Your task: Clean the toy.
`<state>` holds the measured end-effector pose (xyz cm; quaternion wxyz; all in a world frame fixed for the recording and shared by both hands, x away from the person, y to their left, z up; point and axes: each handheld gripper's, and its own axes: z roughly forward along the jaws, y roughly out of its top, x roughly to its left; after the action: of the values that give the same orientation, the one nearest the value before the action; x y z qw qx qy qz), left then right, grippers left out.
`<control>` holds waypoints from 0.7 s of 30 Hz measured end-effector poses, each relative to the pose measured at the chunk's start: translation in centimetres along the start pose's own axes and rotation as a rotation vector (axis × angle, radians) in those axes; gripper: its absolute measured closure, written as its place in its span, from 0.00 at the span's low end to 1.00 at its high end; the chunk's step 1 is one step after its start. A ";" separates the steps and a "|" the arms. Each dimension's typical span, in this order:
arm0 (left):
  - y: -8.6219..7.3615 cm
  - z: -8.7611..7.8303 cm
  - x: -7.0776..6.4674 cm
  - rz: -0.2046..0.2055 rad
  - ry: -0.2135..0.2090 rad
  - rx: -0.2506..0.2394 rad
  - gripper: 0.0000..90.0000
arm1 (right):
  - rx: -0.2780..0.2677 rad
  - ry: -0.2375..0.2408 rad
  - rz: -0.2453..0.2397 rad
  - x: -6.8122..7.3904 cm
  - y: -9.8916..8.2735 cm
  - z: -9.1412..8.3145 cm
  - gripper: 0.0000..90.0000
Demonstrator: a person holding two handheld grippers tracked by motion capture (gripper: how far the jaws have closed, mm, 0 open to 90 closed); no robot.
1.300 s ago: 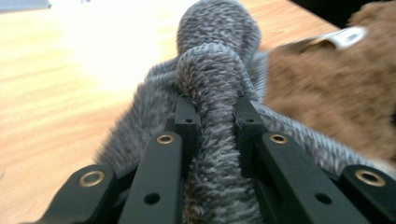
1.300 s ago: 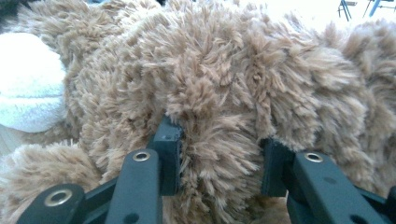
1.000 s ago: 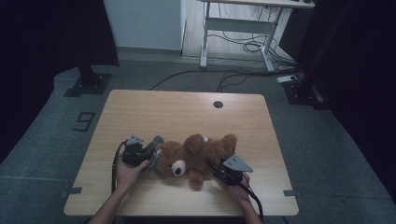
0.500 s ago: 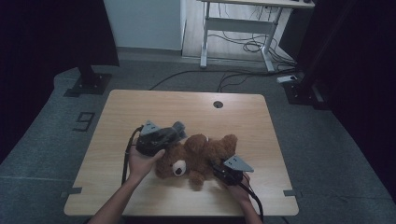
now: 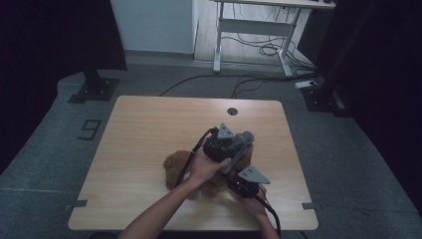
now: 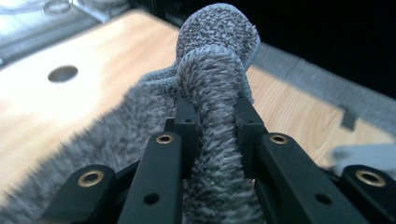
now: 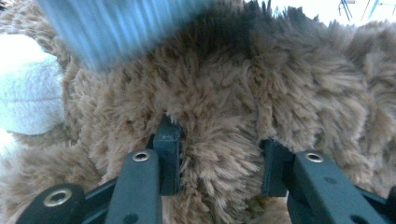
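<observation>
A brown teddy bear [image 5: 175, 167] lies on the wooden table [image 5: 149, 124], near its front edge. My left gripper [image 5: 238, 145] hovers over the bear's right part, shut on a fold of grey fuzzy cloth [image 5: 246, 136]. In the left gripper view the cloth [image 6: 217, 42] is pinched between the jaws of the left gripper [image 6: 215, 109] and bulges above them. My right gripper [image 5: 233, 181] sits at the bear's near right side. In the right gripper view the right gripper [image 7: 217, 140] presses on a tuft of the bear's brown fur [image 7: 299, 84]. The blurred grey cloth [image 7: 121, 28] crosses the top of that view.
A round cable hole [image 5: 232, 111] sits near the table's far edge. Beyond the table stand a white desk frame [image 5: 249, 30], floor cables [image 5: 259, 50] and black stand bases [image 5: 94, 89]. A white fuzzy patch [image 7: 28, 98] of the bear shows at left.
My left hand has swung from the bear's left side up and to the right over the bear, carrying the grey cloth. The right gripper has kept still on the bear.
</observation>
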<state>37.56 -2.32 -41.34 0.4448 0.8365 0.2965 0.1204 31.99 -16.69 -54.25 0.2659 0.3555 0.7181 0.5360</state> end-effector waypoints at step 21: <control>-7.5 -5.2 5.8 -0.042 0.189 -0.018 0.86 | 0.009 -0.001 0.006 0.0 0.1 0.1 0.65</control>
<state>36.87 7.92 -44.85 0.4249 0.8109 0.3536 0.1919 32.13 -16.61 -54.21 0.2629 0.3593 0.7194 0.5332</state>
